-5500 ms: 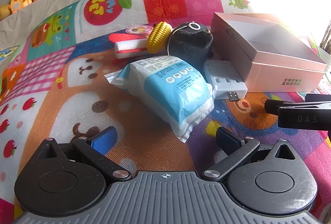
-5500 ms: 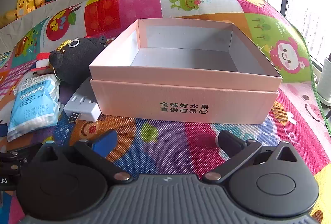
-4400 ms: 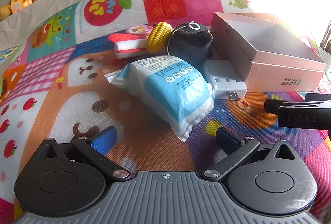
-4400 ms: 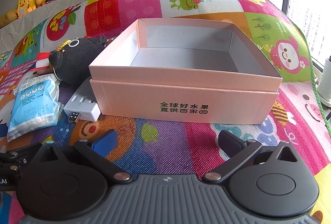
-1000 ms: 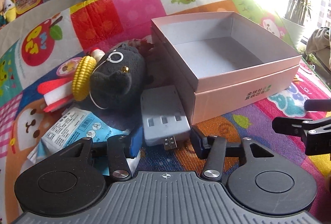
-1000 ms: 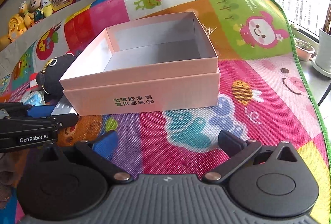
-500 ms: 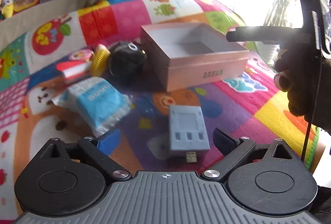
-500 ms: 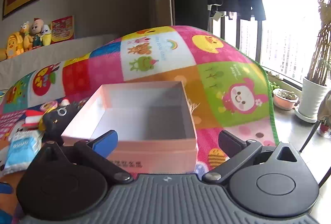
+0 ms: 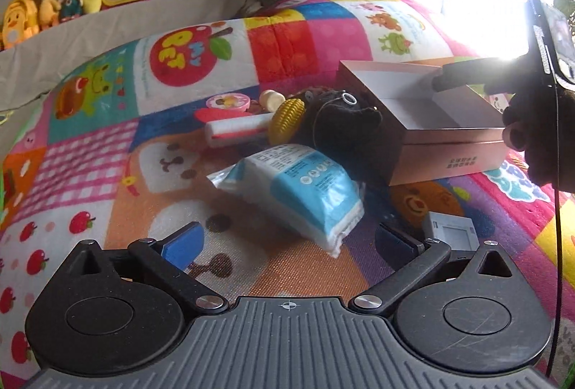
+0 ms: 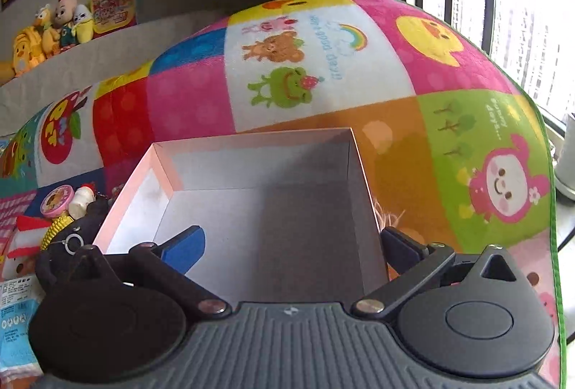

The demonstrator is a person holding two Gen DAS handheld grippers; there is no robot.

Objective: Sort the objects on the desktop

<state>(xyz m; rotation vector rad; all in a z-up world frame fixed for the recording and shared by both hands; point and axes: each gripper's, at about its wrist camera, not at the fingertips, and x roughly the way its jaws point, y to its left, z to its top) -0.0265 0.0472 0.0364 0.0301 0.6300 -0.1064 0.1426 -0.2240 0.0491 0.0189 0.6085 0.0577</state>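
Both wrist views: pink box (image 9: 445,148) shared

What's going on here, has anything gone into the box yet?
Nothing yet: the pink cardboard box is empty. The left tongs have just opened, with nothing between them; the white plastic charger block lies on the colourful patchwork mat beside them. The right tongs hang open over the box, holding nothing.

My left gripper (image 9: 287,241) is matt black plastic with a ribbed grey base and shiny metal pivot pins; the mat (image 9: 118,152) under it is woven printed cloth, slightly rough; the wipes pack (image 9: 298,188) is glossy crinkled plastic film; the box (image 10: 251,202) is smooth matt pink card, white inside; the black toy (image 9: 352,123) is fuzzy plush; the white adapter (image 9: 451,231) is smooth plastic.
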